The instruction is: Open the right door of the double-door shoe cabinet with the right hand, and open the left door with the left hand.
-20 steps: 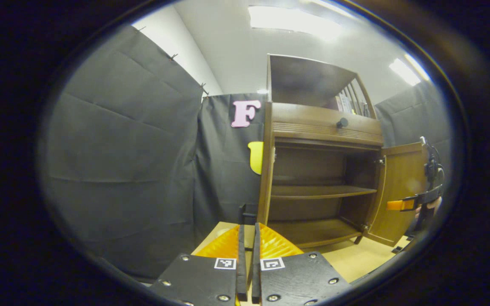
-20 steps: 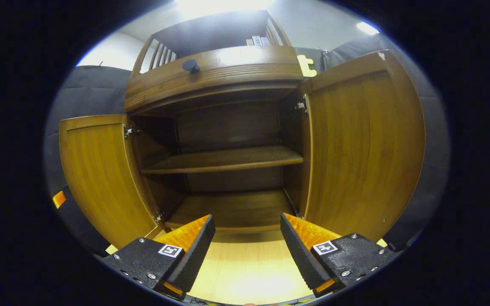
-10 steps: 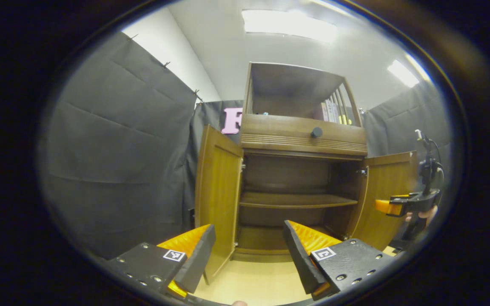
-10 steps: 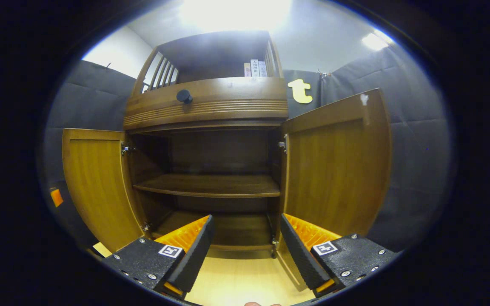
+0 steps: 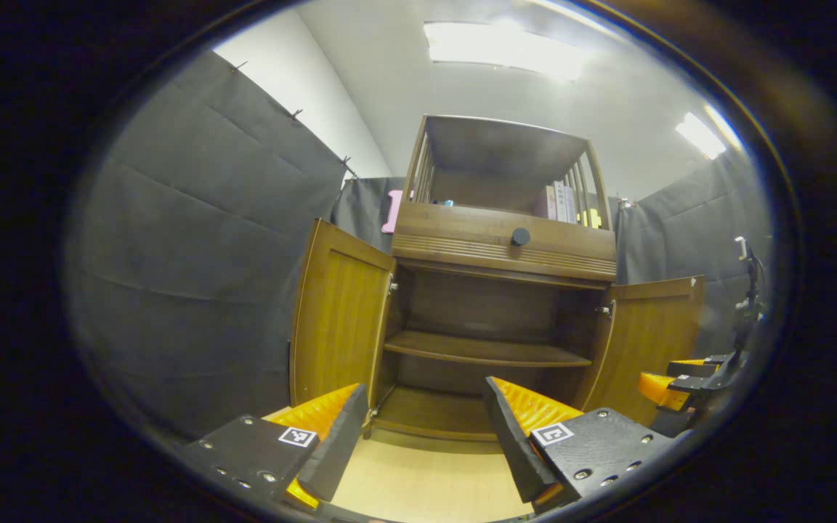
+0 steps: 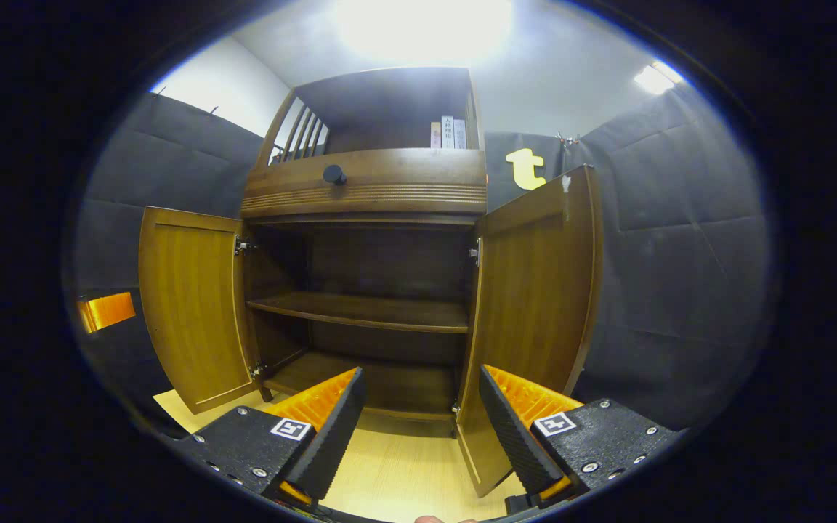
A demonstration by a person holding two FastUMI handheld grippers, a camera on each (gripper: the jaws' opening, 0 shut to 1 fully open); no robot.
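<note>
The brown wooden shoe cabinet (image 5: 495,250) stands with both doors swung outward. In the left gripper view its left door (image 5: 335,319) and right door (image 5: 647,341) flank bare inner shelves (image 5: 484,351). My left gripper (image 5: 422,428) is open, a short way in front of the cabinet and touching nothing. The right gripper (image 5: 669,378) shows low at the far right, beside the right door. In the right gripper view the left door (image 6: 189,305) and right door (image 6: 535,305) hang wide, and my right gripper (image 6: 422,421) is open and empty. The left gripper (image 6: 106,311) peeks in at the left edge.
Above the doors sits a drawer with a dark round knob (image 5: 520,236), and a railed top shelf holds books (image 6: 451,134). Black cloth walls close in on both sides. The right door's lower edge (image 6: 480,465) hangs close to my right fingers over the pale wood floor (image 6: 397,472).
My left gripper went from shut to open and turned to face the cabinet front. Both grippers have drawn back, so the cabinet looks smaller. The left door now stands wide.
</note>
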